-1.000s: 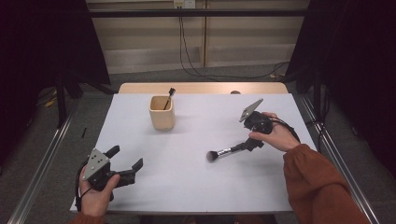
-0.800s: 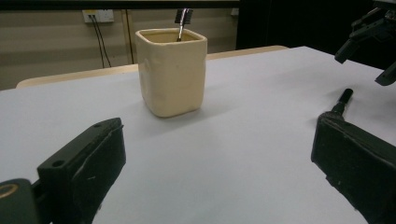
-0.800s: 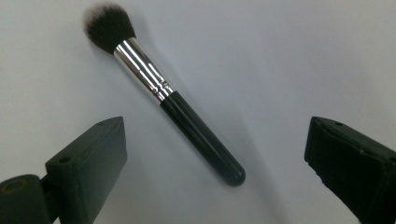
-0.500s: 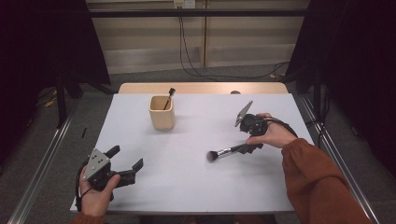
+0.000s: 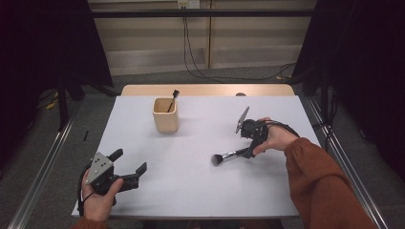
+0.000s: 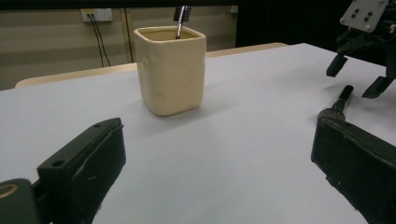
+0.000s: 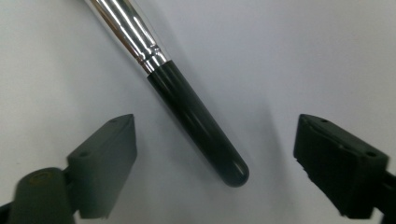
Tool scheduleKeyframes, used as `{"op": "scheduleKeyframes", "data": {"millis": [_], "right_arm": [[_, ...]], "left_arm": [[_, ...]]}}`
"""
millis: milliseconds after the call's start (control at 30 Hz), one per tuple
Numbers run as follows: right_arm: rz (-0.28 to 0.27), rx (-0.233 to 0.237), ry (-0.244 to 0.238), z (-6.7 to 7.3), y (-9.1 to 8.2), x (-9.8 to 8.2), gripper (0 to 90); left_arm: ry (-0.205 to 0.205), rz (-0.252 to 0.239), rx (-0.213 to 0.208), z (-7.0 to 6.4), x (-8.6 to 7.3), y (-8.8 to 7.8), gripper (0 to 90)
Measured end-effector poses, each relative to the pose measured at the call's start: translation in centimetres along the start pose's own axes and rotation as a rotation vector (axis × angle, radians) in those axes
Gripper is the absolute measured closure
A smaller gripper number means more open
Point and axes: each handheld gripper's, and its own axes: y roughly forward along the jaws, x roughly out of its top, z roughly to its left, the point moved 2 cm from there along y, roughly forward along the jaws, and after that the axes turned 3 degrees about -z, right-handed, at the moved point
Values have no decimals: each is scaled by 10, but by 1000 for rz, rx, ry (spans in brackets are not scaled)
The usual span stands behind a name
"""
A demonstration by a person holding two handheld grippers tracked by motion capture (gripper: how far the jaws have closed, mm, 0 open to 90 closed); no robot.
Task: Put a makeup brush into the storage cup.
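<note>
Brush (image 7: 196, 116) grab starting: right gripper (image 7: 215, 154) lower than a second ago, jaws just been closing.
Handle lies on the table (image 5: 191, 181) between its pads, untouched, gap wide. Left gripper (image 5: 128, 168) open, idle.

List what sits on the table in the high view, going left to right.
Left claw → beige cup holding a small brush → makeup brush lying flat → right claw, open around the brush handle, its jaws just closing in.
</note>
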Motion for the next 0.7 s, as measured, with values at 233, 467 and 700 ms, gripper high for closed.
{"op": "scheduleKeyframes", "data": {"millis": [233,467,700], "right_arm": [[43,20,-28,0,10,-1,292],[55,35,-31,-3,11,-3,422],[71,64,-44,-1,11,-2,513]], "left_arm": [[-4,0,0,0,0,0,32],[7,13,-3,0,-1,1,32],[2,11,-2,1,-1,1,33]]}}
